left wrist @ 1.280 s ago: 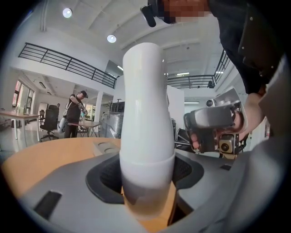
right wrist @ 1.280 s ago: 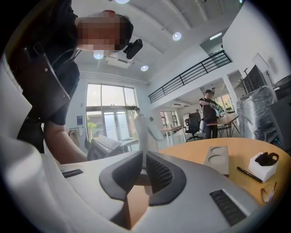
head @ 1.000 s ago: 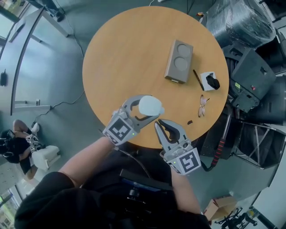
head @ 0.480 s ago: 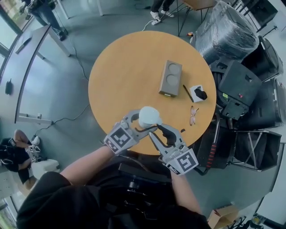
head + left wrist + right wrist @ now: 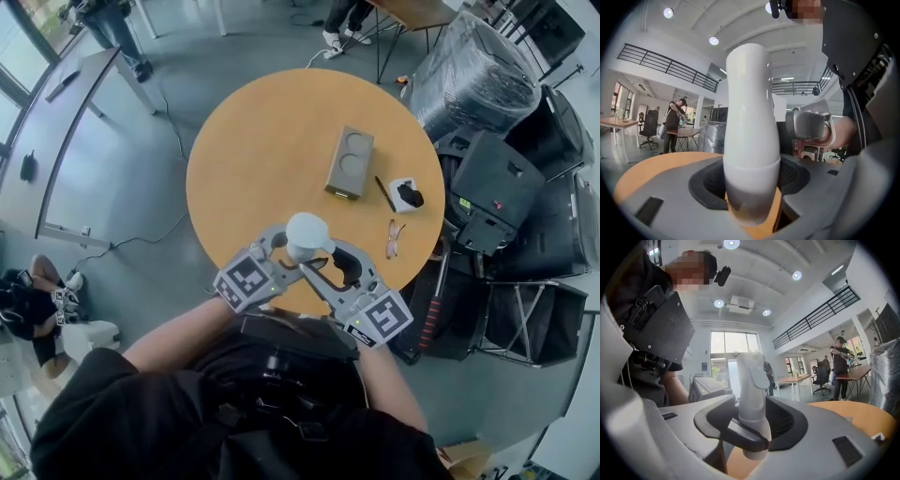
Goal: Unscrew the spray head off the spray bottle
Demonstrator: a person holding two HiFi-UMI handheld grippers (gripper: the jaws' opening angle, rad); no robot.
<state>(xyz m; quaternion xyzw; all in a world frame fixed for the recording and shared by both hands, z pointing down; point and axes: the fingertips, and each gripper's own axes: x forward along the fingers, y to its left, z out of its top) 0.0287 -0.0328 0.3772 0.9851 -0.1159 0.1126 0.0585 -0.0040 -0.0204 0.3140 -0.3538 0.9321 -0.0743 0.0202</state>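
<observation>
A white spray bottle [image 5: 307, 234] hangs over the near edge of the round wooden table [image 5: 253, 141]. My left gripper [image 5: 295, 251] is shut on its body, and the left gripper view shows the bottle [image 5: 751, 131] upright with the pads [image 5: 710, 183] pressed against its lower part. My right gripper [image 5: 323, 261] meets it from the right. In the right gripper view the white spray head [image 5: 751, 380] stands between the jaws of the right gripper [image 5: 750, 427]; they are opening and I see no firm press on it.
Further back on the table lie a grey box with two round recesses [image 5: 350, 162], a pen [image 5: 384, 192], a white square with a black object [image 5: 406, 194] and glasses [image 5: 393, 238]. Black cases [image 5: 497, 187] and a wrapped bundle [image 5: 473, 80] crowd the right side.
My right gripper has moved up and left from beside the bottle to around its spray head, its jaws going from shut to spread. The left gripper has kept hold of the bottle.
</observation>
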